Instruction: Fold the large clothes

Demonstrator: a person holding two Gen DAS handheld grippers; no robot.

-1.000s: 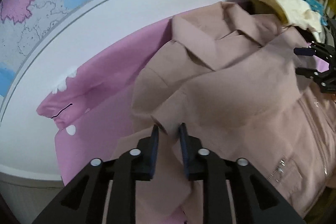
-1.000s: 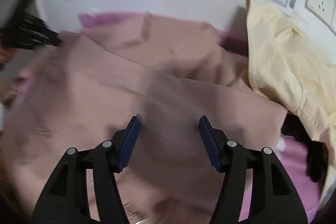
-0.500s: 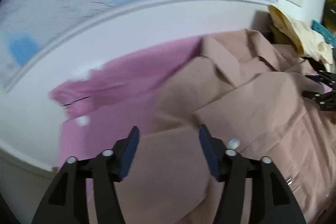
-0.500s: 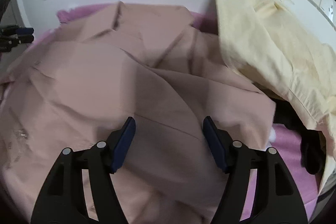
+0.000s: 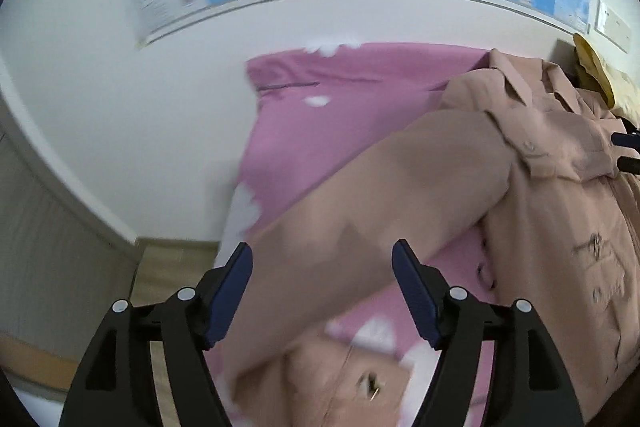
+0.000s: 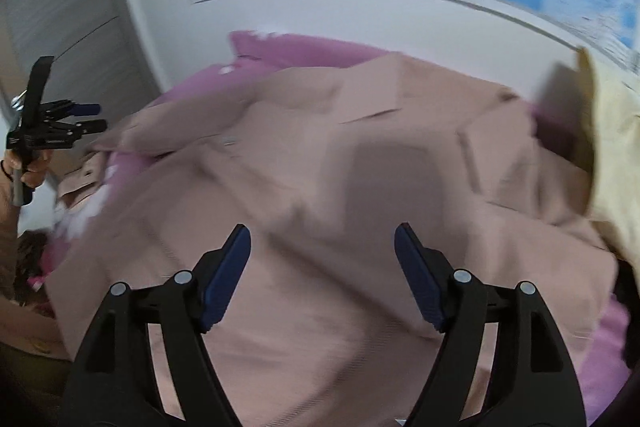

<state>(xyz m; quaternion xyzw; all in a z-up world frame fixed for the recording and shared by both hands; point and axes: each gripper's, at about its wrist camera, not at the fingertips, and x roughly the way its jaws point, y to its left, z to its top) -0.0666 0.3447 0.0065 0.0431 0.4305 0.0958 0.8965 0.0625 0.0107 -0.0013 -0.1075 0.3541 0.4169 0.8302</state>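
Dusty-pink jacket [image 5: 552, 211] rumpled on pink sheet [image 5: 320, 131], sleeve outstretched, left gripper [image 5: 322, 291] and right gripper [image 6: 322, 267] both spread wide, empty

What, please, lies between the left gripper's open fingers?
In the left wrist view, the jacket's sleeve runs between the left gripper's fingers, lying on the pink sheet.

Open pink sheet [image 5: 320, 155] left of the tan jacket [image 5: 540, 227], passable beside the sleeve [image 5: 360, 227]. Blocked on the right by a yellow garment [image 6: 616, 155], probably overlapping the jacket edge; wall [image 5: 140, 127] close behind.
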